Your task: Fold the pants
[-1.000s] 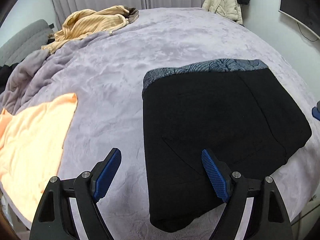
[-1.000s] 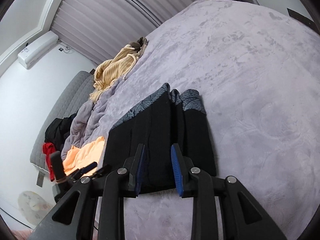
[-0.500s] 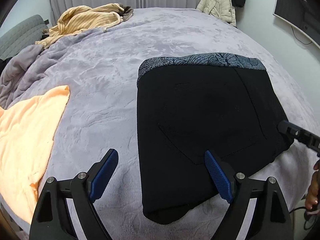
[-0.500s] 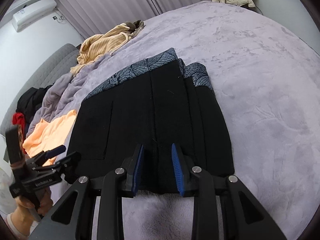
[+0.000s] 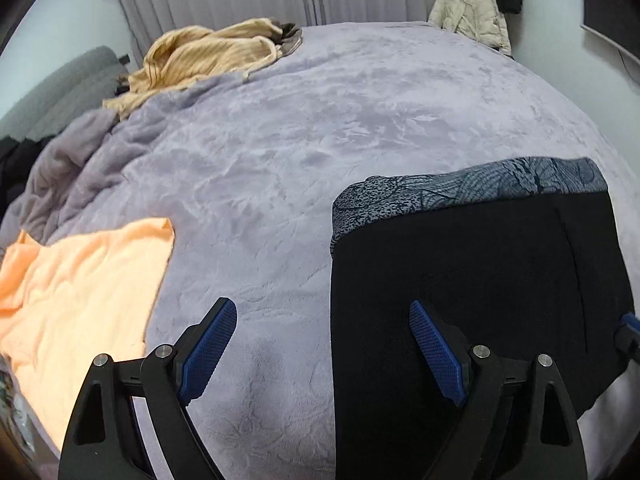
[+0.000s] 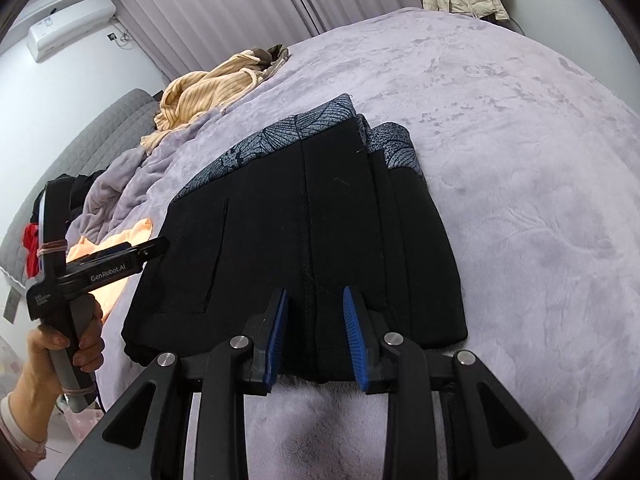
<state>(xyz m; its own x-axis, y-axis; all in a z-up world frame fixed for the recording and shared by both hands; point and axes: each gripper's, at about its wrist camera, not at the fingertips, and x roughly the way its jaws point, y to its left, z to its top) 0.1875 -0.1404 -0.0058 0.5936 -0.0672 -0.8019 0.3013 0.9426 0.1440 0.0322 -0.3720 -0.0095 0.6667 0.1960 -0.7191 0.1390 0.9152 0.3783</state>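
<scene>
The black pants [image 5: 472, 280] lie folded flat on the lilac bedspread [image 5: 320, 128], their grey patterned waistband [image 5: 460, 192] on the far side. My left gripper [image 5: 320, 306] hovers wide open over the pants' left edge, one pad above the bedspread and the other above the black cloth. In the right wrist view the pants [image 6: 304, 224] show stacked layers. My right gripper [image 6: 315, 291] hangs over their near edge with a narrow gap between its blue pads and no cloth pinched. A hand holds the left gripper [image 6: 108, 264] at the pants' left side.
An orange garment [image 5: 76, 292] lies on the bed to the left of the pants. A yellow striped garment [image 5: 204, 56] is heaped at the far left. A beige jacket [image 5: 472, 8] hangs beyond the bed. Bare bedspread stretches to the right of the pants [image 6: 520, 200].
My left gripper slid left, so the pants now sit further right in its view, and its jaws widened slightly. My right gripper rolled level and dropped towards the pants' near edge.
</scene>
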